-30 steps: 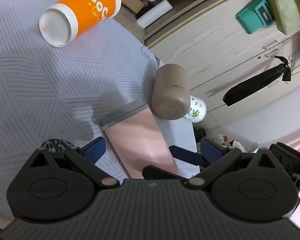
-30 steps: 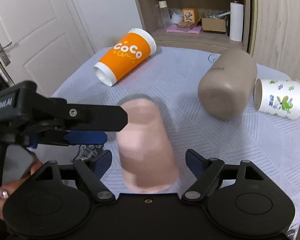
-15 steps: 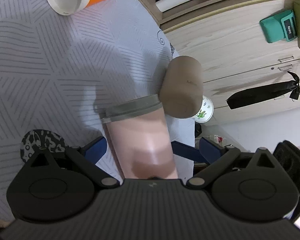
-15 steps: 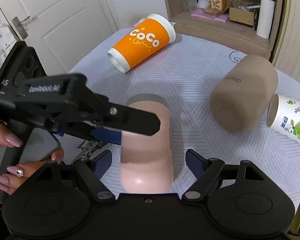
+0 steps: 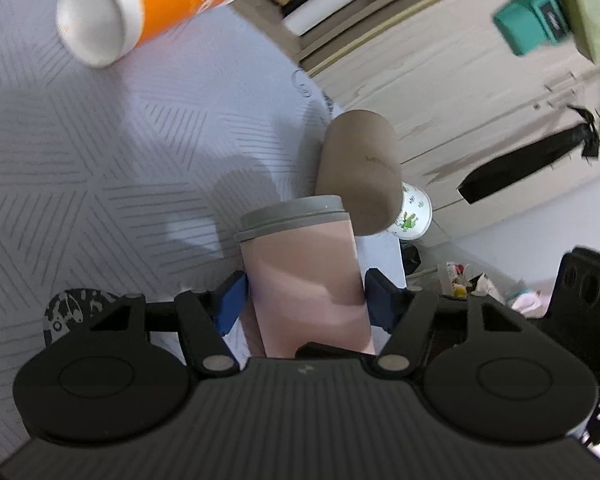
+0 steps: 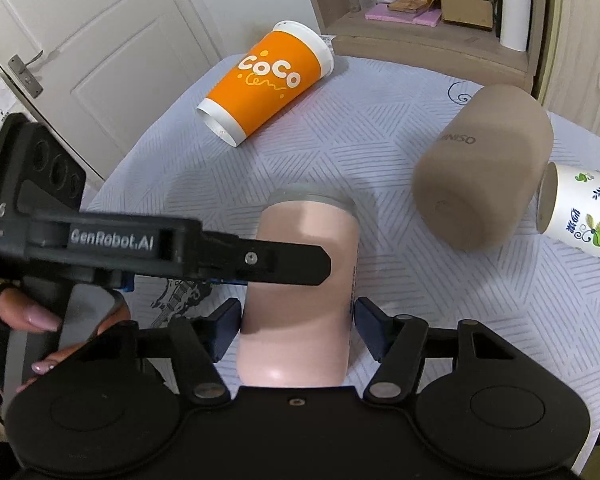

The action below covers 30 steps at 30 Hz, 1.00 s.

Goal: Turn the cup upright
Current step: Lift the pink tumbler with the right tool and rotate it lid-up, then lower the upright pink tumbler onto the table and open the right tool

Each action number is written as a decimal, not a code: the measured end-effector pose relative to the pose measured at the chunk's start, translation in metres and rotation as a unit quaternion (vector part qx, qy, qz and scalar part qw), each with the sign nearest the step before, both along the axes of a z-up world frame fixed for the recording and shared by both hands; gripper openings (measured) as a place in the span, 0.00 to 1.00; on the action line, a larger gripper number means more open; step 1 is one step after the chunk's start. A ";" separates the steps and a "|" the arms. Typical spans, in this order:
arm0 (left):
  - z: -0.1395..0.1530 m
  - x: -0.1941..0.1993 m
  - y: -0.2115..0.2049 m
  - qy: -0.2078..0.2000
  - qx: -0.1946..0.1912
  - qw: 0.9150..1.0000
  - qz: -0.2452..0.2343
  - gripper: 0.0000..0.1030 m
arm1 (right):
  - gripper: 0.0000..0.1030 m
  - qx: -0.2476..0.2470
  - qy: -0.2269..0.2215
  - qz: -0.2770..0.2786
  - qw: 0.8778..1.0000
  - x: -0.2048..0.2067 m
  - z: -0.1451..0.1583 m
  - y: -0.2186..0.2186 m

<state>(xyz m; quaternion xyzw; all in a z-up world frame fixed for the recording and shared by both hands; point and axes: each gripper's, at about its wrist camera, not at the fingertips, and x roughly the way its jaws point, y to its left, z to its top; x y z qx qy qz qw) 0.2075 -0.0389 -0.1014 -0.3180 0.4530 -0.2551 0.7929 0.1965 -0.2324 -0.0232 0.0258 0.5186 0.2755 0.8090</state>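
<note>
The smooth pink cup [image 6: 300, 280], its grey-rimmed end [image 5: 292, 210] pointing away, lies between both pairs of tongs: the right tongs [image 6: 296, 326] press their blue pads on its sides, and the left tongs [image 5: 306, 296] also clamp it. Its near end is cut off behind the tool bodies. Beyond it on the line-patterned surface [image 6: 340, 152] lie a matte beige cup [image 6: 484, 172] and a glossy orange cup [image 6: 268, 84].

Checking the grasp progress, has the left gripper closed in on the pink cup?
Yes. The left gripper fingers now sit against the pink cup; earlier they stood clearly apart.
</note>
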 end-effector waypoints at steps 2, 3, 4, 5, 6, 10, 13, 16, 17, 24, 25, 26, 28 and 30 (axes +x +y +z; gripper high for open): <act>0.005 -0.006 0.000 -0.018 0.008 1.000 -0.006 0.61 | 0.66 0.000 -0.006 -0.002 1.000 -0.003 0.000 0.002; 0.006 -0.009 0.000 -0.026 0.009 1.000 -0.004 0.61 | 0.66 -0.001 -0.011 -0.002 1.000 -0.006 0.002 0.002; 0.007 -0.013 0.001 -0.033 0.011 0.999 -0.003 0.60 | 0.66 -0.004 -0.017 -0.001 1.000 -0.009 0.002 0.004; 0.010 -0.017 0.001 -0.047 0.017 0.999 -0.004 0.60 | 0.66 -0.006 -0.025 0.000 1.000 -0.013 0.004 0.005; 0.012 -0.022 0.001 -0.065 0.026 0.997 -0.007 0.60 | 0.66 -0.007 -0.032 0.000 0.999 -0.018 0.005 0.005; 0.025 -0.042 0.006 -0.123 0.057 0.991 -0.014 0.60 | 0.66 -0.004 -0.060 0.001 0.998 -0.031 0.008 0.011; 0.035 -0.050 0.010 -0.156 0.077 0.985 -0.019 0.60 | 0.66 0.000 -0.098 0.004 0.995 -0.045 0.011 0.016; 0.043 -0.060 0.011 -0.194 0.109 0.975 -0.029 0.60 | 0.66 0.004 -0.133 0.003 0.991 -0.057 0.011 0.023; 0.045 -0.065 0.011 -0.207 0.124 0.970 -0.036 0.59 | 0.66 0.006 -0.142 0.000 0.990 -0.060 0.010 0.025; 0.049 -0.079 0.012 -0.256 0.147 0.954 -0.041 0.59 | 0.66 0.006 -0.183 -0.031 0.983 -0.081 0.001 0.044; 0.048 -0.078 0.014 -0.256 0.144 0.955 -0.040 0.59 | 0.66 0.007 -0.187 -0.033 0.982 -0.082 -0.001 0.043; 0.048 -0.077 0.014 -0.256 0.142 0.955 -0.039 0.59 | 0.66 0.008 -0.194 -0.034 0.980 -0.083 -0.002 0.043; 0.048 -0.074 0.014 -0.266 0.145 0.952 -0.043 0.59 | 0.65 0.011 -0.206 -0.037 0.978 -0.085 -0.004 0.043; 0.050 -0.072 0.011 -0.285 0.161 0.943 -0.057 0.59 | 0.65 0.002 -0.226 -0.036 0.973 -0.084 -0.007 0.046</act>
